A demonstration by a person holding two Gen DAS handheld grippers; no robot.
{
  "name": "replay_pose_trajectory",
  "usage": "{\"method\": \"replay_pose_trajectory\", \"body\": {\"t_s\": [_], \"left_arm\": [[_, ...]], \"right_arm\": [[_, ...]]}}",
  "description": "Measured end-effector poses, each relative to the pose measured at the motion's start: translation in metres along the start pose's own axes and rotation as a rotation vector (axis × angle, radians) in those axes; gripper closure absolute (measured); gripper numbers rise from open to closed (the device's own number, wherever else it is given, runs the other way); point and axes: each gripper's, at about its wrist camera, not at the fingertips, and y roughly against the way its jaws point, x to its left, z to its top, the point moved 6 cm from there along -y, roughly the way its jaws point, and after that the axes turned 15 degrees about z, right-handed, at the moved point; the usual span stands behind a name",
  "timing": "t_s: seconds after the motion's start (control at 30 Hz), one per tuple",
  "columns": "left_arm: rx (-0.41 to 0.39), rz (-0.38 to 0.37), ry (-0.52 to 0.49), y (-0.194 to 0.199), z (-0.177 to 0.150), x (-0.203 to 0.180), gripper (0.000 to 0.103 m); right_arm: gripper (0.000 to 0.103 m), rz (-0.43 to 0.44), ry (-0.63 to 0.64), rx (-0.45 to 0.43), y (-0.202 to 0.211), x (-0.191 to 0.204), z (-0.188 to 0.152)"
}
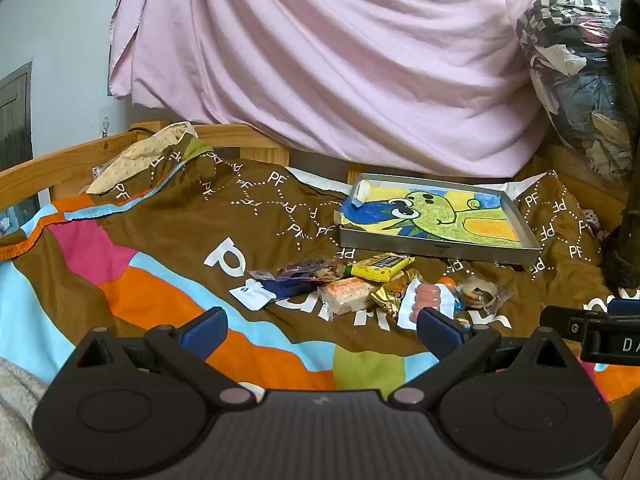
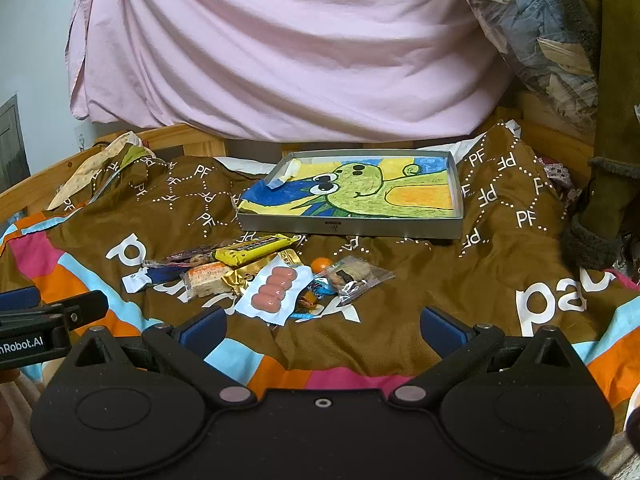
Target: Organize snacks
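Right now both my claws hang spread and empty over the blanket point(image 2: 400, 280); the snack heap point(image 2: 256, 280) lies ahead of my right gripper point(image 2: 322, 330), leftward; my left gripper point(image 1: 320, 330) faces it squarely, nearer; the tray point(image 2: 352, 229) waits behind.

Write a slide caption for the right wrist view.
Open right gripper faces a snack pile on the brown blanket, short of the metal tray.
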Motion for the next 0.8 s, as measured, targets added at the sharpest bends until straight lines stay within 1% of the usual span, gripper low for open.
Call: {"method": "replay_pose_trajectory", "body": {"t_s": [0.7, 0.8], "left_arm": [[0.001, 0.001, -0.001, -0.0013, -0.0005, -0.0003, 0.000], [0.001, 0.001, -0.001, -0.0002, -0.0050, 0.0013, 0.000]], "right_arm": [[0.001, 0.002, -0.001, 0.001, -0.0011, -0.0004, -0.0001], [0.001, 0.002, -0.001, 0.002, -0.0011, -0.0006, -0.0002]]}}
